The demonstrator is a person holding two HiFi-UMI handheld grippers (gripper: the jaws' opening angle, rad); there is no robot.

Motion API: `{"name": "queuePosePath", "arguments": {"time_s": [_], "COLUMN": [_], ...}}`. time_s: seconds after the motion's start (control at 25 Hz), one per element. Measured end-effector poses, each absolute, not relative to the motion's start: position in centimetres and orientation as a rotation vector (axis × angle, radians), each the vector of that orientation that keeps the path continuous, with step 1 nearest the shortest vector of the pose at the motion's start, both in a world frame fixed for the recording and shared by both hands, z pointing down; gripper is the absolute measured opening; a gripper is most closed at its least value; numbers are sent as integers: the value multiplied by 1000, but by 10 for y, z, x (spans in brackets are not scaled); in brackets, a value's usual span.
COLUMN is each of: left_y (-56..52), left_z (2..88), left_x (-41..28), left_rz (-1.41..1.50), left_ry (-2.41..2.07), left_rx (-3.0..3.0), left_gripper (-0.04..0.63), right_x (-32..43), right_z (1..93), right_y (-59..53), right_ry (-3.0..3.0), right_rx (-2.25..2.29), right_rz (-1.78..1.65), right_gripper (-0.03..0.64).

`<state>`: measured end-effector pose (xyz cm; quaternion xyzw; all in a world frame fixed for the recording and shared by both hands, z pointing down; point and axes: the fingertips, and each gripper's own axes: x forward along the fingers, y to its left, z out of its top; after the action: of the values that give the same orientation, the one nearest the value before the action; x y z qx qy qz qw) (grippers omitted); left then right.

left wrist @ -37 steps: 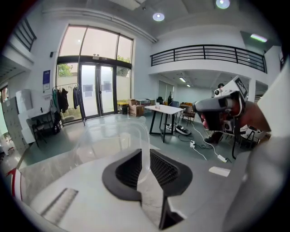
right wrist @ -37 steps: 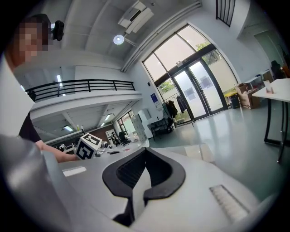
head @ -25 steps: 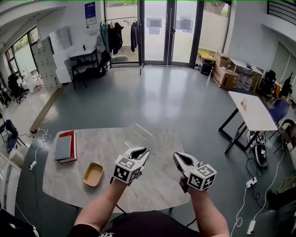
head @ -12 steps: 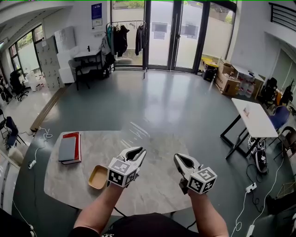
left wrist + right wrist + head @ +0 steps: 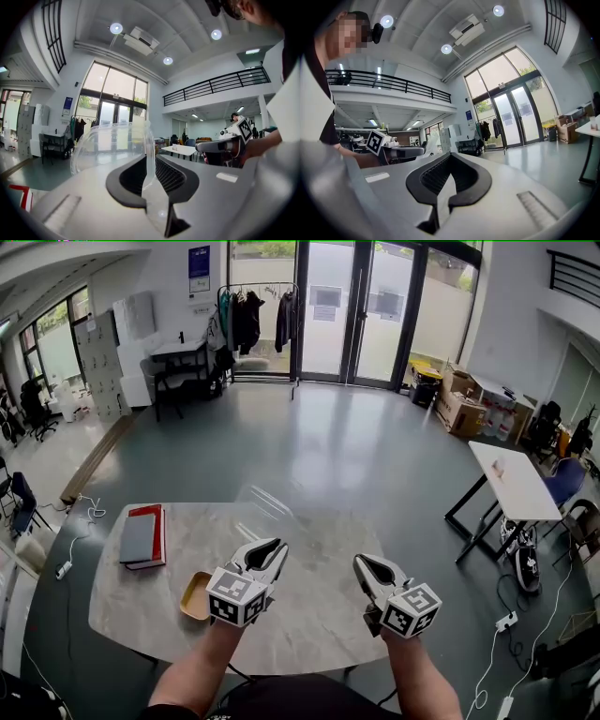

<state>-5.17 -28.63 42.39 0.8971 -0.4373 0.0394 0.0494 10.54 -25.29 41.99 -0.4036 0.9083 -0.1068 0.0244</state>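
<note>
Marble tabletop (image 5: 178, 535), open hall: left tongs (image 5: 269, 552) are clamping a clear plastic container (image 5: 264, 509) aloft; right tongs (image 5: 367, 568) are hovering closed, empty.

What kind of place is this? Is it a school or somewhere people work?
Probably a big open workplace hall, like an office or lab. There are tall glass doors, a coat rack, a white table and a balcony railing upstairs.

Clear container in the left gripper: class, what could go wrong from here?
The left gripper pinches the clear container by only a thin edge above the table; it might slip or flex free. Being transparent, its far rim is hard to see and could bump the right gripper nearby.
</note>
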Motion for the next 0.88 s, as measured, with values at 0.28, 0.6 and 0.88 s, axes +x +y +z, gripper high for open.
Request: {"name": "queuePosePath", "arguments": {"time_s": [0.28,0.6,0.88], "left_y": [-285,-280,-285], "left_z": [407,406,410], "left_x": [-74,-72,-71], "left_rz": [70,27,33], "left_ry": [-1388,-1383,-1374], "left_rx": [2717,2711,2706], "left_gripper": [58,58,58], "right_x": [101,90,88], "right_z": [423,421,416], "right_y": [-248,-243,-241], "right_ry": [2813,2834,2869], "right_rx": [-1242,-1222,-1219], "right_rz": [-331,-314,-254], "right_gripper": [12,12,12]}}
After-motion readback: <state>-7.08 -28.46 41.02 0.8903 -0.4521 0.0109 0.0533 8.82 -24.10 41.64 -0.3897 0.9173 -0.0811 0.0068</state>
